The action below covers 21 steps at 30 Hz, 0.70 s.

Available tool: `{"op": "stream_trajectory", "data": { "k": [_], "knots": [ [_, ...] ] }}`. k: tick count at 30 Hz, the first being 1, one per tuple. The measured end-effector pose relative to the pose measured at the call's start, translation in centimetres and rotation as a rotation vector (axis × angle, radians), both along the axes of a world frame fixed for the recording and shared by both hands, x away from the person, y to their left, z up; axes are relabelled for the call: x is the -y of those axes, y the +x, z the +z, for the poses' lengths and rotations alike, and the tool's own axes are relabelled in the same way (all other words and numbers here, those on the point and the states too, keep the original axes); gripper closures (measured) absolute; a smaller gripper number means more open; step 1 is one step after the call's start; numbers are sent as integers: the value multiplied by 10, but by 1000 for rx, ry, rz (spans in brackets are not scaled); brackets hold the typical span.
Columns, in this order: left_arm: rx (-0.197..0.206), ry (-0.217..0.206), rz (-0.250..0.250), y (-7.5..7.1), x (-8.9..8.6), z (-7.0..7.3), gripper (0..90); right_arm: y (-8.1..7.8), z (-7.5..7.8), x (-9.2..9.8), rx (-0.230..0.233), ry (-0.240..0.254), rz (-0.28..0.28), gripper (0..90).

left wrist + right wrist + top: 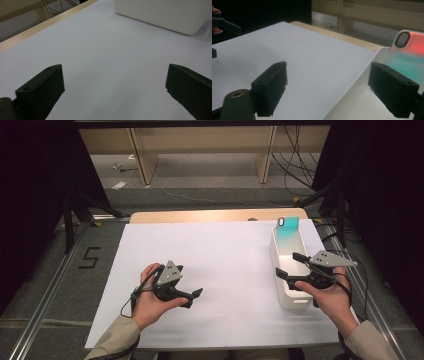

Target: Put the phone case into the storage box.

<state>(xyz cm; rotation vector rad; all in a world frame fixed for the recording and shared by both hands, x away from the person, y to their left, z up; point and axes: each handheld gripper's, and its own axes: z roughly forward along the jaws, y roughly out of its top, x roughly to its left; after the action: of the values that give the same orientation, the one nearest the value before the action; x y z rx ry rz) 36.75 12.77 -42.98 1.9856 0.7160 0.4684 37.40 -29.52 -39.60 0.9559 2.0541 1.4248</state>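
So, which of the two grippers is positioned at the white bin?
The right gripper. Its open jaws straddle the near wall of the white bin, which holds the teal phone case. The left gripper is open over bare white paper.

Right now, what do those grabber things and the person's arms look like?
Each hand holds a black gripper, the left gripper and the right gripper, with two blocky black jaws. Each carries a grey three-cornered plate with small holes on top. A black cable trails from the left one. The person wears beige sleeves.
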Motion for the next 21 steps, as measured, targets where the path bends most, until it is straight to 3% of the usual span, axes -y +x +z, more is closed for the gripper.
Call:
{"op": "stream_trajectory", "data": {
  "k": [21],
  "knots": [
    [1,0,3,0,-1,0,13,-6,-2,6,20,9,2,161]
  ]
}}
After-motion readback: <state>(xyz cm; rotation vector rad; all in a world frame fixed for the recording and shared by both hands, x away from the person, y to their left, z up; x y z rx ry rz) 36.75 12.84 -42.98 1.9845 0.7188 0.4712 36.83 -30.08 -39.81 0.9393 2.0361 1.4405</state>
